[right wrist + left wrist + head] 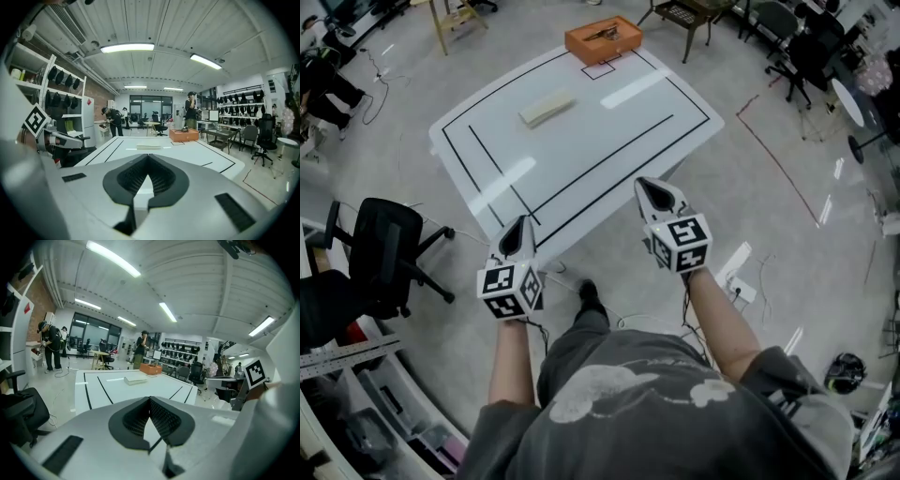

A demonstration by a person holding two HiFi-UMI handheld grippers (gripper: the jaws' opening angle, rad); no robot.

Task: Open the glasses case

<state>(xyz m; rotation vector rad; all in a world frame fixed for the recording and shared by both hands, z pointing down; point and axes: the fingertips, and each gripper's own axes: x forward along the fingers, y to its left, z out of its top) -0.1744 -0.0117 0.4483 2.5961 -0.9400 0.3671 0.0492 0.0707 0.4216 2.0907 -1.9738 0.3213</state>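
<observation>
A pale cream, flat oblong glasses case [547, 107] lies closed on the far left part of the white table with black line markings [609, 150]. In the head view its long axis runs diagonally, near end lower left, far end upper right. An orange open-topped box [603, 39] sits at the table's far edge, well apart from it. The left gripper [523, 225] and right gripper [649, 187] hover at the near edge, jaws together and holding nothing. Between them and the case, only black lines cross the tabletop. A black office chair [380, 253] stands left of the table.
</observation>
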